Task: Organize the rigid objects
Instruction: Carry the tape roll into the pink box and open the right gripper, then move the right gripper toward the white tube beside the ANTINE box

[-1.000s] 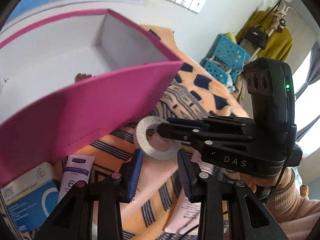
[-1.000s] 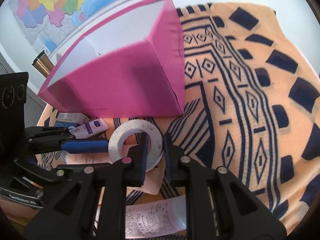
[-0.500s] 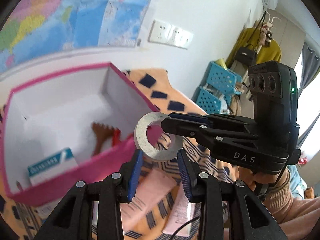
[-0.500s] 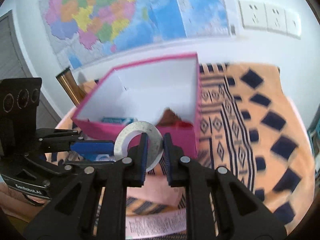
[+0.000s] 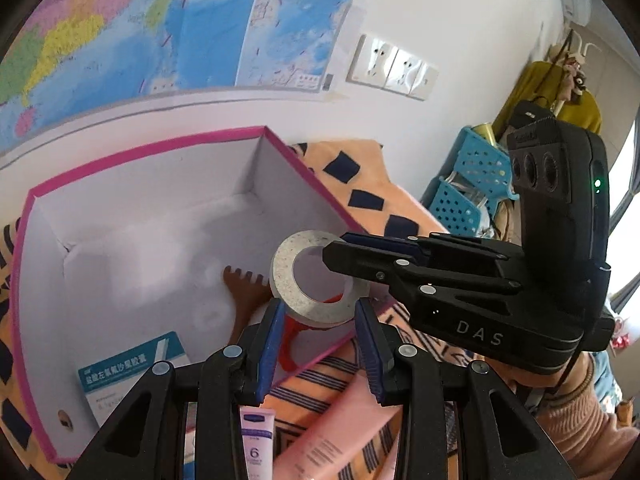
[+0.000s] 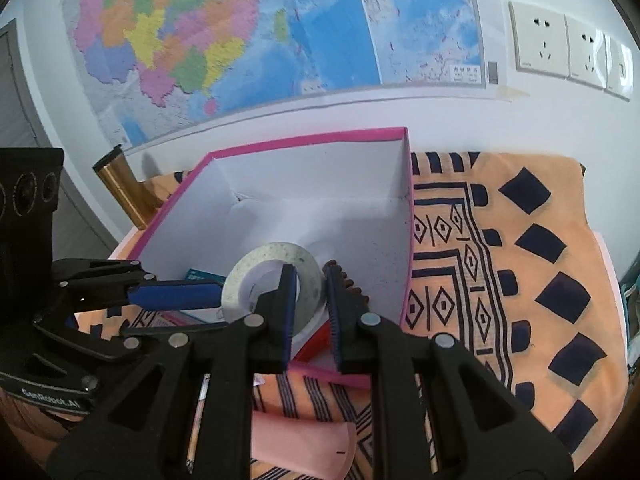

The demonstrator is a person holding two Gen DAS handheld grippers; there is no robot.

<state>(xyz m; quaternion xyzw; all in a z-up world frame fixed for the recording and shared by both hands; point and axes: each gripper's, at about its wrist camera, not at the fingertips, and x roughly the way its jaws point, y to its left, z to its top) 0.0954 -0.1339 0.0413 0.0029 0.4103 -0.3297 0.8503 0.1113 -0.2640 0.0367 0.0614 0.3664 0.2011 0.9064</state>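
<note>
A grey-white tape roll (image 5: 316, 280) hangs in the air over the near edge of the pink box (image 5: 152, 152). Both grippers hold it. My left gripper (image 5: 320, 320) is shut on the roll's outer edges. My right gripper (image 6: 312, 300) is shut on the roll's (image 6: 276, 280) wall, one finger through the hole. The right gripper shows in the left wrist view (image 5: 360, 256), the left gripper in the right wrist view (image 6: 176, 295). In the box (image 6: 408, 216) lie a brown comb (image 5: 244, 288), a red thing (image 5: 288, 344) and a white-blue carton (image 5: 128, 372).
Outside the box on the orange patterned cloth (image 6: 520, 280) lie a pink tube (image 5: 340, 428) and a white-purple tube (image 5: 256, 440). A wall with a map and sockets (image 6: 560, 44) stands behind. Blue baskets (image 5: 468, 184) stand at the far right.
Both grippers have lifted the tape roll from the cloth up over the box's near edge. The box's inside has come into view from above.
</note>
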